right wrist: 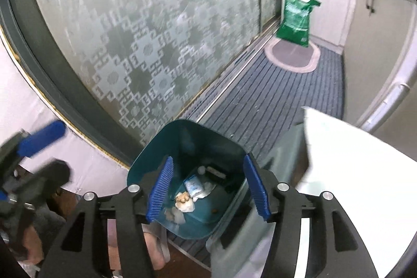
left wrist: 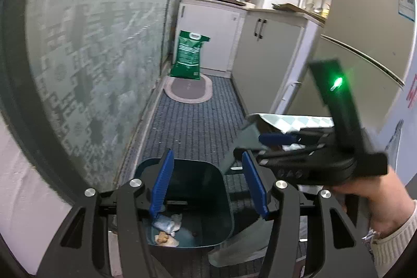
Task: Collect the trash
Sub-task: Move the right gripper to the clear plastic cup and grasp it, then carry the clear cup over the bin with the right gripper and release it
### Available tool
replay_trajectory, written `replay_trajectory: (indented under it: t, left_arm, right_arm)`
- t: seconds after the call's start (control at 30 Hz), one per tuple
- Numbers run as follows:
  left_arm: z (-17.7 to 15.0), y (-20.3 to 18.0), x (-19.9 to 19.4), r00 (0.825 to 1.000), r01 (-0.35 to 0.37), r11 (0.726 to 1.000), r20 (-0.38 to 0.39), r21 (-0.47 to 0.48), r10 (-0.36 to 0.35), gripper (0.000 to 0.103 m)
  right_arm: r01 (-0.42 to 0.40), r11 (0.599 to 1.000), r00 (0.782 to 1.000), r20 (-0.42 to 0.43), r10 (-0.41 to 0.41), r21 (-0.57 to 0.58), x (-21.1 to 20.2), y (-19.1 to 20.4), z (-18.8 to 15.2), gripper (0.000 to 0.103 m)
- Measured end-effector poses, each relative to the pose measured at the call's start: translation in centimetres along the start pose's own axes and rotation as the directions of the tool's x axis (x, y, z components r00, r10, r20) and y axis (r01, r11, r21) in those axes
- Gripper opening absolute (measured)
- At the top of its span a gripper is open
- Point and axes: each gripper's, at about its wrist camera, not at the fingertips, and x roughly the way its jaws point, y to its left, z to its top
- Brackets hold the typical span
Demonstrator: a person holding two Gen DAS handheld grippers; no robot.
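**Both grippers empty over the open bin**

The teal trash bin (right wrist: 187, 173) stands on the floor at the near edge of the striped mat (right wrist: 281, 95), close to the patterned glass door (right wrist: 135, 38) on its left. Scraps already lie at its bottom: a crumpled blue-and-white wrapper (right wrist: 194, 186), white tissue and a brownish lump of food. In both wrist views the bin sits directly below the fingers.

The right gripper (right wrist: 208, 184) is spread wide with nothing between its blue pads (right wrist: 161, 186). The left gripper (left wrist: 208, 186) is likewise spread and empty above the bin. In the left view the right gripper appears from the side, just right of the bin, with a green light on its body and a pale patterned sheet or cloth (left wrist: 292, 121) behind it; whether it touches that sheet I cannot tell.

In my judgement, the risk lies in the next pick. Nothing is held, so more trash must be found, and motion blur on the near-right white surface (right wrist: 351, 160) makes loose items hard to spot. The bin looks light; a knock from either tool could tip it and spill the scraps onto the mat.
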Motion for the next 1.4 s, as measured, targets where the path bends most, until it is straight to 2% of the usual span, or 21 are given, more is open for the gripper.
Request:
replay_trajectory:
  t: [0.2,0.6,0.77,1.1,1.13,1.2,1.27,1.4]
  left_arm:
    - [0.0,-3.5,1.3,0.999,0.045,0.998,-0.016,0.053,-0.044,0.062]
    - [-0.4,-8.5,3.6,0.994,0.101,0.990,-0.055,0.100,-0.096,0.064]
    - [-0.7,-9.6,4.5,0.991,0.115,0.987,-0.079,0.108,-0.107,0.064]
    - [-1.3,-10.6,6.2,0.985,0.130,0.987,-0.126,0.098,-0.117,0.064]
    - [-1.4,-10.6,6.3,0.985,0.130,0.987,-0.129,0.098,-0.117,0.064]
    - [-1.6,-10.6,6.4,0.984,0.129,0.986,-0.134,0.101,-0.115,0.064]
    - [-1.6,-10.5,6.4,0.984,0.127,0.987,-0.135,0.102,-0.113,0.064]
    - [-1.6,-10.2,6.2,0.985,0.126,0.987,-0.134,0.102,-0.112,0.064]
  right_arm:
    - [0.027,0.998,0.997,0.068,-0.031,0.057,-3.8,-4.1,-0.9,0.064]
    - [0.069,0.985,0.991,0.100,-0.086,0.157,-7.0,-10.8,-3.6,0.067]
    - [0.098,0.979,0.990,0.084,-0.114,0.177,-6.8,-12.6,-4.5,0.067]
    - [0.210,0.973,0.977,0.017,-0.213,0.095,-3.0,-12.6,-5.3,0.067]
    - [0.222,0.971,0.974,0.019,-0.224,0.085,-2.9,-12.5,-5.3,0.066]
    - [0.250,0.966,0.968,0.022,-0.252,0.060,-2.6,-12.1,-5.1,0.056]
    - [0.264,0.963,0.964,0.024,-0.265,0.051,-2.5,-12.0,-4.9,0.040]
    - [0.268,0.962,0.963,0.018,-0.269,0.058,-2.4,-11.9,-4.5,0.040]
